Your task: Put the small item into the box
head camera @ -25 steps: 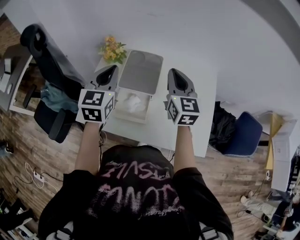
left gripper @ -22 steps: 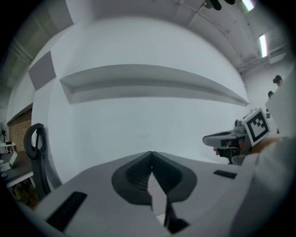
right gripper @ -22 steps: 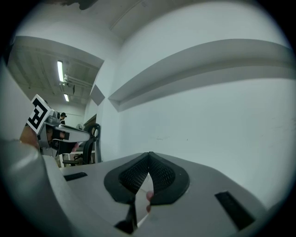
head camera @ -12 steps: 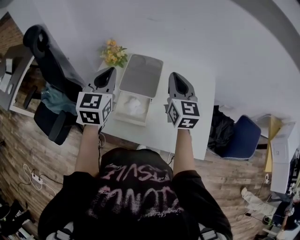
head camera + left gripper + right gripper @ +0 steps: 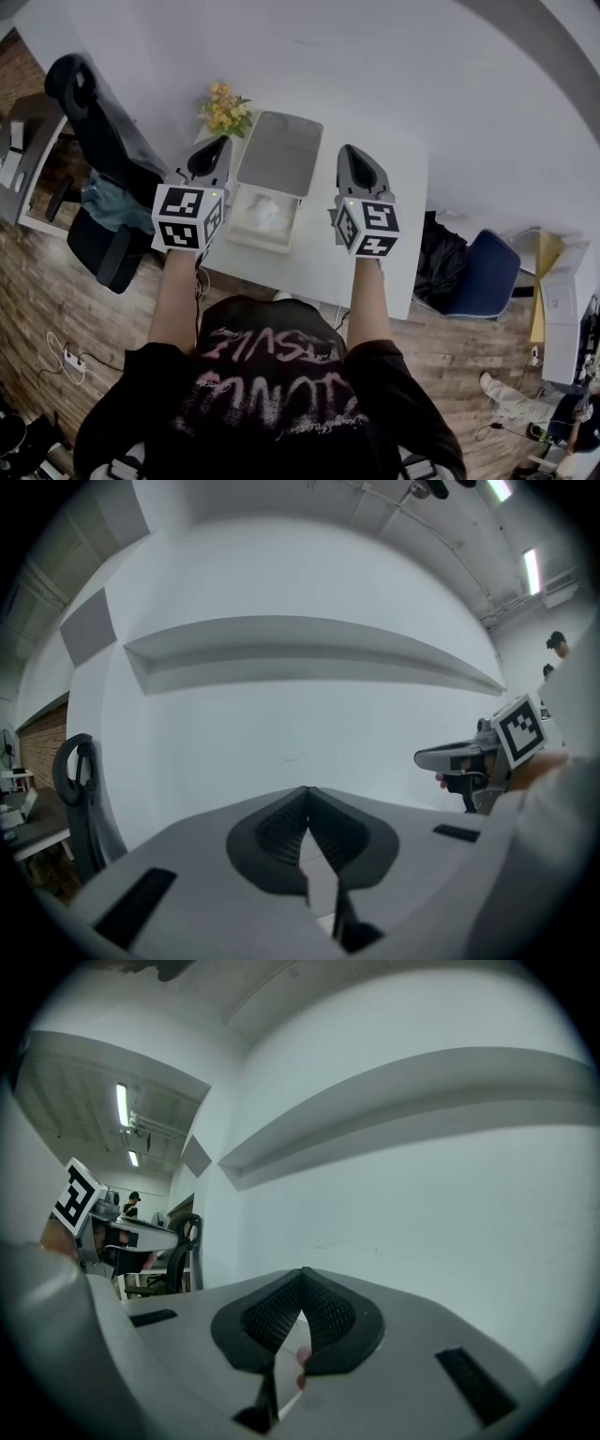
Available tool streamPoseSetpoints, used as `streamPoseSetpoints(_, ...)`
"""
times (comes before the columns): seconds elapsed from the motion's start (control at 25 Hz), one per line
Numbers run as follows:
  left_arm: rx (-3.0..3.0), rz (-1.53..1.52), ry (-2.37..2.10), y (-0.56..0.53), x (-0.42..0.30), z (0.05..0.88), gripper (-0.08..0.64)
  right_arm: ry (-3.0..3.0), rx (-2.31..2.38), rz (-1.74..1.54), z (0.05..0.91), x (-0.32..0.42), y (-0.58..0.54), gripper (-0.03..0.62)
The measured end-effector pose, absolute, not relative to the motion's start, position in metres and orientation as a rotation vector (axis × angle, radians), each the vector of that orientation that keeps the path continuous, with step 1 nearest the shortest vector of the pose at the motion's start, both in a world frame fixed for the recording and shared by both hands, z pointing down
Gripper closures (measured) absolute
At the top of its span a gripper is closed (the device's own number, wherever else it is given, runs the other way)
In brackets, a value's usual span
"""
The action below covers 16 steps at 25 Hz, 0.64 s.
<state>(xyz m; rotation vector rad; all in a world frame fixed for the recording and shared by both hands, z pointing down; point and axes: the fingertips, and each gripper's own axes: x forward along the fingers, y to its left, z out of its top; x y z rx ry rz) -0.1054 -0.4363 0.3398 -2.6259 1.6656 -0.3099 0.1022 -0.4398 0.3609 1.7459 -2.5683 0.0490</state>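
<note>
The box (image 5: 255, 241) stands open on the table (image 5: 323, 267) between the two grippers, its grey lid (image 5: 281, 150) folded back. A white crumpled thing (image 5: 263, 214) lies inside; it may be the small item, but this cannot be told for sure. It looks soft and very light, like crushed paper or cloth. It would probably deform under pressure and not break, so a gentle pinch on a raised fold seems best.

The left gripper (image 5: 307, 794) is clenched on nothing. The right gripper (image 5: 302, 1277) also has its jaws together at the tips; a small pinkish spot shows low in the gap and cannot be identified.

No label shows on the box. The cubes carry only square markers, and the print on the person's shirt is not readable.
</note>
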Motion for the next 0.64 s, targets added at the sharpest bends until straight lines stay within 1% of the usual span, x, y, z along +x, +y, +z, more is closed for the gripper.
streamPoseSetpoints(0.64, -2.625, -0.308, 1.673, -0.4362, -0.1028, 0.3387, 0.557, -2.579, 1.742, 0.040, 0.3580, 0.1078, -0.4403, 0.584)
